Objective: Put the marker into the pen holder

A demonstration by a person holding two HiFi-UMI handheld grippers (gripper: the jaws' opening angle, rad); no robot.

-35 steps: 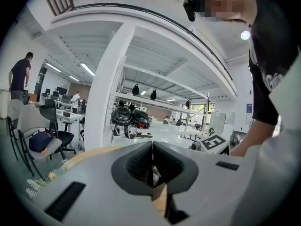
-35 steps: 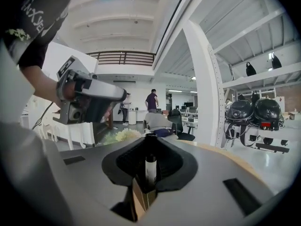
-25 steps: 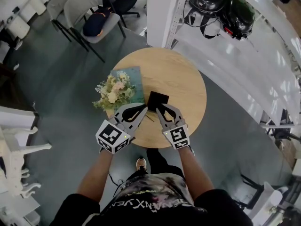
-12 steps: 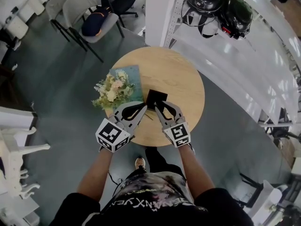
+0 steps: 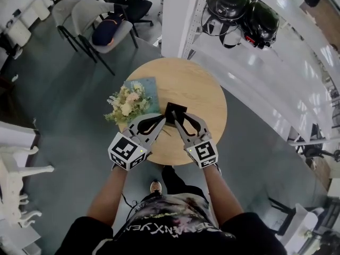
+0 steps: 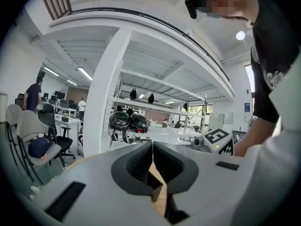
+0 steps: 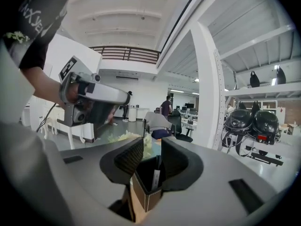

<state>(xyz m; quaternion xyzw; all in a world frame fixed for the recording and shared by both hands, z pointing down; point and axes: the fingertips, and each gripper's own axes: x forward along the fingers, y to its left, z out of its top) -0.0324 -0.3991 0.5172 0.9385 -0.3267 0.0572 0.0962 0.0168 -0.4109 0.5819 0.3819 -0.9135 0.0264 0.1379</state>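
The black pen holder (image 5: 176,111) stands near the middle of the round wooden table (image 5: 202,89). In the right gripper view the pen holder (image 7: 146,187) sits just below the jaws, with the dark marker (image 7: 154,177) and its white label upright inside. My right gripper (image 5: 179,118) hangs over the holder. Its jaws are opening, and no pad touches the marker (image 7: 151,161). My left gripper (image 5: 163,120) is shut and empty, its tips beside the holder's left edge. Its closed fingertips (image 6: 153,155) meet above a corner of the pen holder (image 6: 156,192).
A bunch of pale flowers (image 5: 126,103) lies on a teal book (image 5: 150,87) at the table's left. Chairs (image 5: 101,23) stand beyond the table. A white shelf post (image 5: 178,15) and two black helmets (image 5: 241,7) are at the back right.
The right gripper's jaws have spread apart above the pen holder. Both grippers stay close to the holder, and the head view has drifted slightly.
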